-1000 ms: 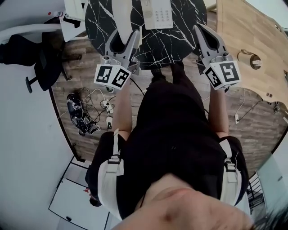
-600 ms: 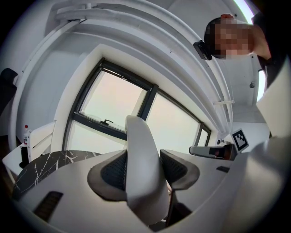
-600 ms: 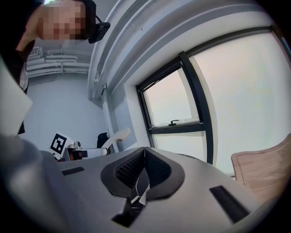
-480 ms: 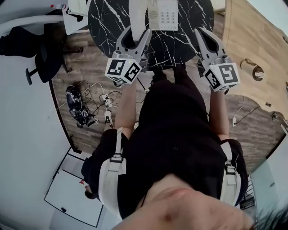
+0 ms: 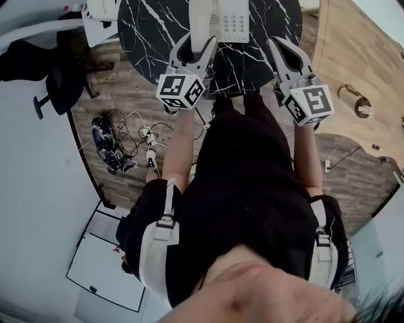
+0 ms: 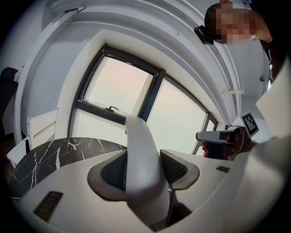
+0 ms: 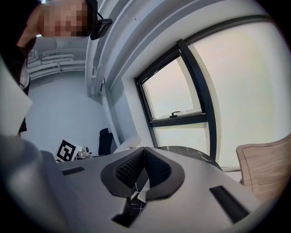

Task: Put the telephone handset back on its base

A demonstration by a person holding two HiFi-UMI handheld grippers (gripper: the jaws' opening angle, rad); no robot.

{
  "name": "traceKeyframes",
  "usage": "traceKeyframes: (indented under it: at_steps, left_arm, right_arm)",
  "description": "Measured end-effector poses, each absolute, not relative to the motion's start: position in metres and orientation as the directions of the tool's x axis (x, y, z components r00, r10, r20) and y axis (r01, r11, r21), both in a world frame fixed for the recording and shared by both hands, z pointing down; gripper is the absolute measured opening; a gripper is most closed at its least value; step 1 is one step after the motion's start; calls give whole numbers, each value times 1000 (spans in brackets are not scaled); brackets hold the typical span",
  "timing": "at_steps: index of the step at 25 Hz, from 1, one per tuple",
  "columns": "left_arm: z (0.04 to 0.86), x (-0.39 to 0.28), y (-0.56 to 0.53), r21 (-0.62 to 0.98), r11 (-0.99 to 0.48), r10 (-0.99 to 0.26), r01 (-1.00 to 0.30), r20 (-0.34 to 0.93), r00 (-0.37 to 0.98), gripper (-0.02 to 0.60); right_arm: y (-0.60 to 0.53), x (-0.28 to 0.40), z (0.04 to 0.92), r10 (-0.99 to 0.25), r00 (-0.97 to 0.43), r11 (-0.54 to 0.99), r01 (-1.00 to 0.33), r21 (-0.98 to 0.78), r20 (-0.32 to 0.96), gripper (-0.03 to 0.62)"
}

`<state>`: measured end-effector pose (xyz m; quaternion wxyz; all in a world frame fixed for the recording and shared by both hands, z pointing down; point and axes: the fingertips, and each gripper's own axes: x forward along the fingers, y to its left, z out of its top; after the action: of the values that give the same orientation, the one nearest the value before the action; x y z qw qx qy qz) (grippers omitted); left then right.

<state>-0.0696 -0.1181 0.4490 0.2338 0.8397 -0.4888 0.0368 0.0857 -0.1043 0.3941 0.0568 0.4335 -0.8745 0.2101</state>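
One handset; one base; two tools; one table.

Left gripper shifted right and forward over the marble table, handset clamped in its jaws carried along, now just beside the telephone base.

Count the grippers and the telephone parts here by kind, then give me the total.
Grippers: 2 (left gripper, right gripper)
Handset: 1
Telephone base: 1
Total: 4
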Motion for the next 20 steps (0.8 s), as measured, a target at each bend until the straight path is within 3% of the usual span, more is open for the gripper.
traceKeyframes:
  at_steps: [20]
  left_arm:
    - [549,-62,-153,331,-325,-781,-886,434,449,235]
  right_arm:
    - [-131,85,431,-680,-647,550,-761,-345,345,29]
